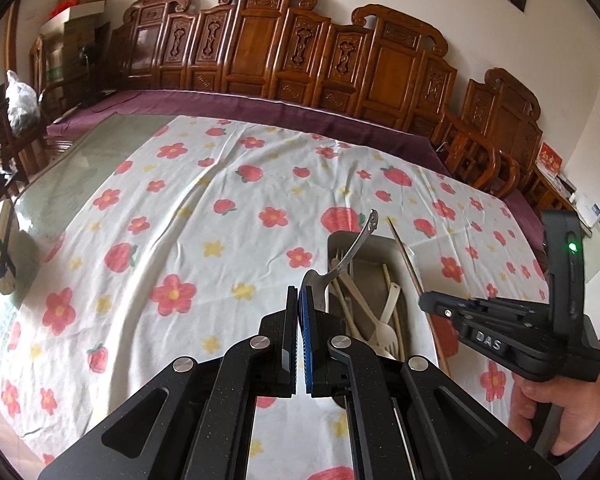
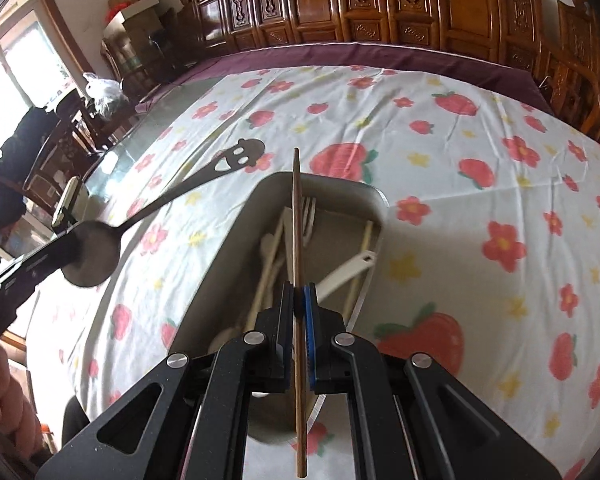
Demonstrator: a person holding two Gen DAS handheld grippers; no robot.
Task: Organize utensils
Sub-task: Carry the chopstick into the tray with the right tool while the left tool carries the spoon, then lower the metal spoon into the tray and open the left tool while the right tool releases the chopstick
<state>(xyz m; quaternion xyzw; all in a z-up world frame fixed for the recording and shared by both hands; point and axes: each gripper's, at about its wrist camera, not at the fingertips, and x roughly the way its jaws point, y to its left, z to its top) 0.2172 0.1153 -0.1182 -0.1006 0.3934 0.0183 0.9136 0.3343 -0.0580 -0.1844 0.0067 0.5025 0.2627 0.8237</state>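
One metal spoon (image 1: 320, 280) is pinched by its bowl in the left claw (image 1: 298, 312), beside the tray (image 2: 340, 190); its smiley-pierced handle juts free. It is judged stiff, smooth and liable to slip, so a hold nearer the neck is advised. One brown chopstick (image 2: 298, 240) is pinched mid-length in the right claw (image 2: 299, 320), above the tray. It is judged light, rigid and prone to pivoting. Several pale utensils lie in the tray, among them one fork (image 1: 384, 332); an exact count cannot be made. The tray rests on the floral-clothed bench (image 1: 180, 220).
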